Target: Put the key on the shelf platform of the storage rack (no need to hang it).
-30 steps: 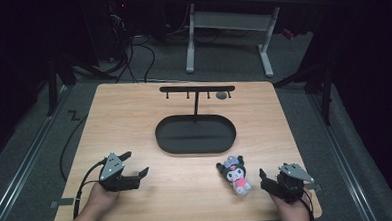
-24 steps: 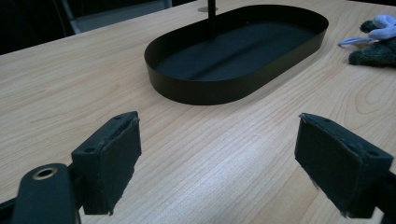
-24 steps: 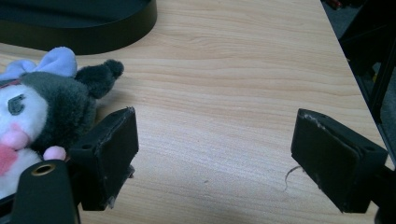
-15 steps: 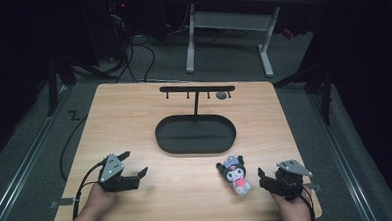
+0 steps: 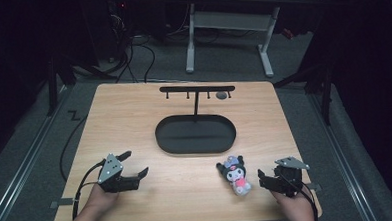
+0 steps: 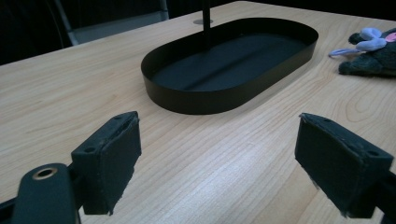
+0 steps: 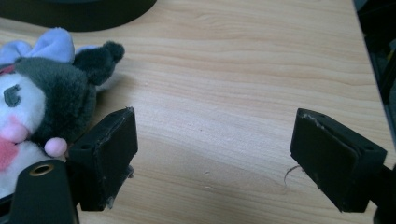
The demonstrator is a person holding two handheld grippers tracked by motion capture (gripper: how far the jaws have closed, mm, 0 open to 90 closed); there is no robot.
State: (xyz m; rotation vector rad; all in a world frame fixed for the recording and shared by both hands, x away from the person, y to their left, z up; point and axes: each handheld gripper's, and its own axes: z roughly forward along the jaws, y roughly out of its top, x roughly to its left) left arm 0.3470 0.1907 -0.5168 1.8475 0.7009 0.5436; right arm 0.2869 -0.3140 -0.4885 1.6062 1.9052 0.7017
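Observation:
A small plush toy point(image 5: 235, 175) with a black hood, blue bow and pink body lies on the wooden table near its front right. My right gripper point(image 5: 268, 176) is just to its right, open, nothing between the jaws. In the right gripper view the plush toy point(image 7: 42, 102) lies beside the left jaw, outside the gap of the right gripper point(image 7: 215, 158). My left gripper point(image 5: 136, 163) is open near the front left, pointing toward the black oval tray point(image 5: 195, 149). The left gripper point(image 6: 229, 158) faces the tray point(image 6: 201, 100), with the plush toy point(image 6: 373, 51) far right.
A black T-shaped stand with several hooks point(image 5: 197, 90) rises from the tray's far side; its post point(image 6: 205, 23) stands inside the tray. A small round disc point(image 5: 222, 95) lies behind it. The table's right edge point(image 7: 362, 28) runs close to the right gripper.
My right gripper has edged slightly left, toward the plush toy. The left gripper has barely moved. Both stay open.

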